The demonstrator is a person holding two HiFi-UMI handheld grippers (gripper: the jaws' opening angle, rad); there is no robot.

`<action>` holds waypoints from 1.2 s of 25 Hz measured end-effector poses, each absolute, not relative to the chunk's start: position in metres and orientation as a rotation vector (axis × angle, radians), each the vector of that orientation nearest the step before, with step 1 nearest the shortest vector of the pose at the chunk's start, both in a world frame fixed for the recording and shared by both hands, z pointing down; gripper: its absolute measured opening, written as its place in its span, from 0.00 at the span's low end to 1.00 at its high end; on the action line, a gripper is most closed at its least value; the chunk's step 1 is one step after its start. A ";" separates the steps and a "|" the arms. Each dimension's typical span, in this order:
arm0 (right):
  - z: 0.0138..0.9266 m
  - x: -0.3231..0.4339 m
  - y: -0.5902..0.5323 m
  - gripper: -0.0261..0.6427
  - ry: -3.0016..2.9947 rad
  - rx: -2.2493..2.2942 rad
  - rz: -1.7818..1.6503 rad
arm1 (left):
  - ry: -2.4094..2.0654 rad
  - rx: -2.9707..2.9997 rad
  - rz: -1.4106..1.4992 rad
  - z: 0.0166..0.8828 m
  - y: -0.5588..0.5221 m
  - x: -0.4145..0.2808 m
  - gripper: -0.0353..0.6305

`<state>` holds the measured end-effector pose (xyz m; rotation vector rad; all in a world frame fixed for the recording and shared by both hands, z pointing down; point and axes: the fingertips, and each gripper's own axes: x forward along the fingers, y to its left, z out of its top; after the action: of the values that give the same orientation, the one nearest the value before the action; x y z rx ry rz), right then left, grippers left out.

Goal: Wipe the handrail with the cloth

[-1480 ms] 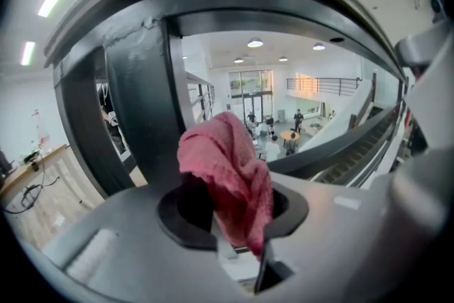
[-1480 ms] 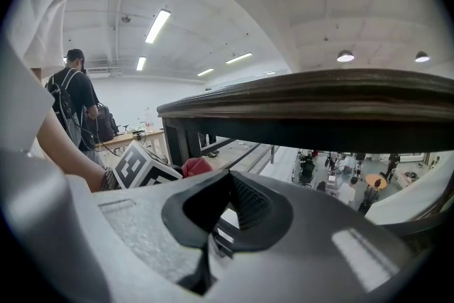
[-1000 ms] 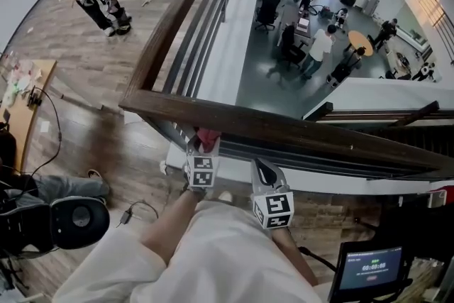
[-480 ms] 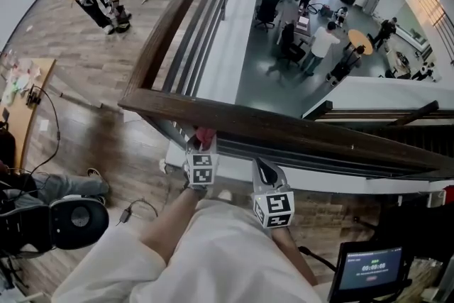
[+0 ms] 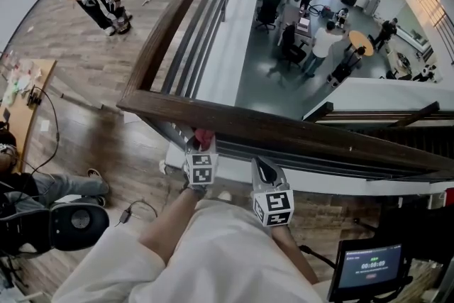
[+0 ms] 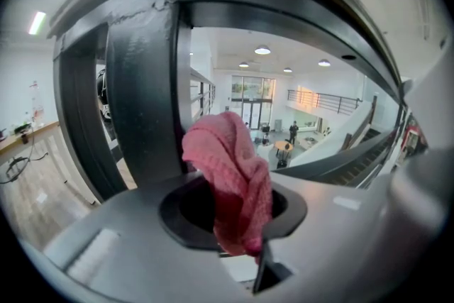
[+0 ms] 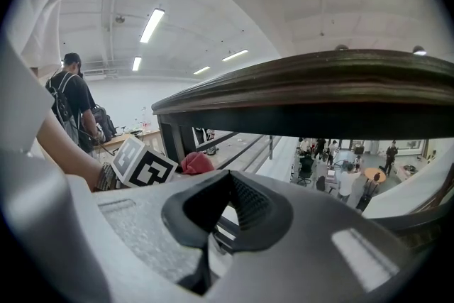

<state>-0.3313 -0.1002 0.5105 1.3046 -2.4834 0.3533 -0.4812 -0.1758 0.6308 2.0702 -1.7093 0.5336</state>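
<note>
The pink knitted cloth [image 6: 230, 181] is clamped in the left gripper's [image 5: 202, 147] fingers just beneath the near dark wooden handrail [image 5: 284, 128], apparently clear of it. The right gripper's [image 5: 262, 168] fingers are together, empty. Nothing has shifted, so wiping is judged not begun.

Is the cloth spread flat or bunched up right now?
Bunched: the pink cloth stands crumpled between the left gripper's closed jaws.

The cloth [image 6: 230, 181] is pinkish red and the handrail [image 5: 284, 130] dark brown.
</note>
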 end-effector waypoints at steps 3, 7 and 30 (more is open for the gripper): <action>0.515 -0.333 -0.097 0.04 -2.483 1.301 0.365 | -1.685 2.091 0.548 0.630 -0.172 -0.480 0.21; 0.519 -0.329 -0.096 0.04 -2.481 1.293 0.376 | -1.665 2.124 0.578 0.629 -0.169 -0.471 0.21; 0.541 -0.288 -0.099 0.04 -2.470 1.255 0.403 | -1.687 2.075 0.568 0.646 -0.151 -0.441 0.21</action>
<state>-0.2881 -0.0990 0.5413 1.2551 -2.4698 0.4027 -0.4407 -0.1514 0.6462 2.0754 -1.6869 0.5685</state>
